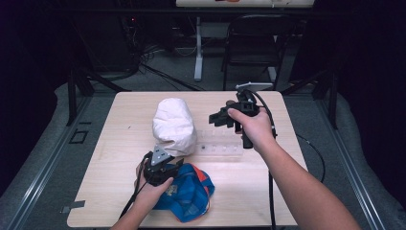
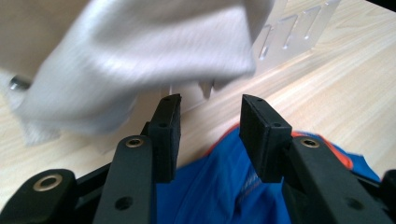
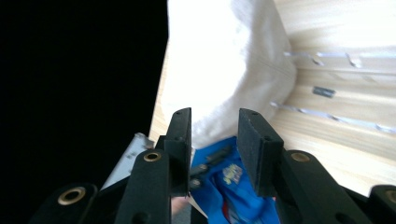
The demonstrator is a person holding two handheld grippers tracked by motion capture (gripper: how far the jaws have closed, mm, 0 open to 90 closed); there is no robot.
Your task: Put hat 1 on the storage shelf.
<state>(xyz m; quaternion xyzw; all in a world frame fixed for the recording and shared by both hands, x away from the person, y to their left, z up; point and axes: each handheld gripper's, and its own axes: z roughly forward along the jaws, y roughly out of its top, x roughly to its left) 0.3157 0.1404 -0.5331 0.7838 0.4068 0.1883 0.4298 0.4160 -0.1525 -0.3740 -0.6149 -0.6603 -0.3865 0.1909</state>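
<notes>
From above, my left gripper (image 1: 178, 163) sits on the blue cap (image 1: 189, 191), beside the white cloth (image 1: 173, 125) — my right gripper (image 1: 216, 117) hovers near the cloth. Left gripper view: jaws apart, holding nothing, cap (image 2: 219, 186) below. Right gripper view: jaws half open — empty.

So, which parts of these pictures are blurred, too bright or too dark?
Left gripper view: the white cloth is smeared by blur. Right gripper view: the same cloth is overexposed, and the left side is black. High view: the table is evenly lit, with dark surroundings.
</notes>
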